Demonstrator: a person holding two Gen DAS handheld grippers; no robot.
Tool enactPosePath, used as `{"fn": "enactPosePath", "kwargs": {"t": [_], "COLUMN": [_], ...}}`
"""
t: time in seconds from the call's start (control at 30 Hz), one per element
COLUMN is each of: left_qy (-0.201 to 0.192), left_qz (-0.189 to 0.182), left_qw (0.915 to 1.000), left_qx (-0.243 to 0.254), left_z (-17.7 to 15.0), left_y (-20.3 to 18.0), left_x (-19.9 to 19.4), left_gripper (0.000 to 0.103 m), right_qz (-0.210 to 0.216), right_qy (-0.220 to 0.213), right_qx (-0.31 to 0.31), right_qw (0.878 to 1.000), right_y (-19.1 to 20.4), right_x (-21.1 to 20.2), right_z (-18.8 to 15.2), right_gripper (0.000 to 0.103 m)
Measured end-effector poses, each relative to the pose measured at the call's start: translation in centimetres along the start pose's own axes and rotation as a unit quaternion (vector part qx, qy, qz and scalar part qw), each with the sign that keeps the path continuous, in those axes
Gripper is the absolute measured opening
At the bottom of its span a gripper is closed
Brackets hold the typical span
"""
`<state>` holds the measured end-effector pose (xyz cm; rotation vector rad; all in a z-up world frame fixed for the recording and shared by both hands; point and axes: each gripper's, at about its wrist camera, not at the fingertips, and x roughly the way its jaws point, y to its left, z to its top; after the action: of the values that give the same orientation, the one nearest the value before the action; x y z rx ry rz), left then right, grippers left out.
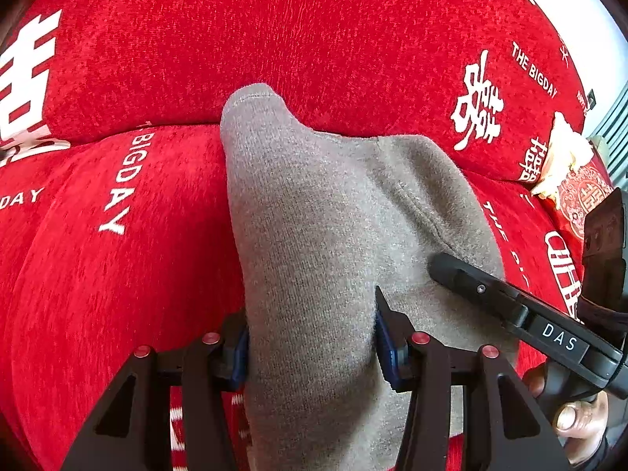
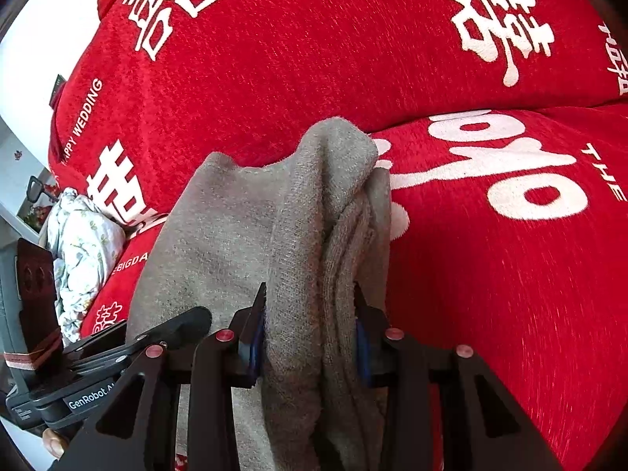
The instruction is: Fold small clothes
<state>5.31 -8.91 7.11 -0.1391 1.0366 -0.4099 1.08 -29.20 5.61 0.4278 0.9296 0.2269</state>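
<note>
**Op:** Garment (image 1: 314, 216) is one grey knit piece, held off the red sofa cover (image 1: 137, 59) between both tongs. Left gripper (image 1: 312, 337) is clenched on a thick gathered roll of it. Right gripper (image 2: 310, 333) is clenched on a bunched edge with several layers stacked between the pads.

**Eng:** How does it handle?

**Op:** My read: soft and light, fleecy, zero stiffness. It drapes and sags wherever unsupported. Knit is grippy, so slip risk looks low, but layers can shear apart if I pinch only the outer one. Not fragile.

**Eng:** Best grip points?

**Op:** I'd say hems or corners, a single clean edge per side, so it hangs flat. Right now both grips are on wads, which I expect will fold lumpy.

**Eng:** Counts?

**Op:** One grey garment in play. Two grippers, both on it. One floral cloth bundle (image 2: 82, 243) at the sofa's left end, well apart. One small red-and-cream patterned item (image 1: 569, 172) at the right end; can't tell what it is. One sofa cover, white lettering all over.

**Eng:** Type of garment?

**Op:** Can't tell. Seam visible, shape hidden in the bunching.
</note>
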Motion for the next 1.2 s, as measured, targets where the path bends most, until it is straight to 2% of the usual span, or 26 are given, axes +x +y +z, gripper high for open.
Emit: {"fn": "enactPosePath", "kwargs": {"t": [1.2], "left_qy": [-0.027], "left_qz": [0.003], "left_qw": [0.9996], "left_qx": [0.012], "left_z": [-9.8], "left_y": [-0.4], "left_x": [-7.1], "left_gripper": [0.052], "right_qz": [-0.014], "right_qy": [-0.016], "right_qx": [-0.035], "right_qw": [0.999], "right_y": [4.4], "right_x": [-6.4], "right_z": [-9.1], "right_gripper": [0.039]}}
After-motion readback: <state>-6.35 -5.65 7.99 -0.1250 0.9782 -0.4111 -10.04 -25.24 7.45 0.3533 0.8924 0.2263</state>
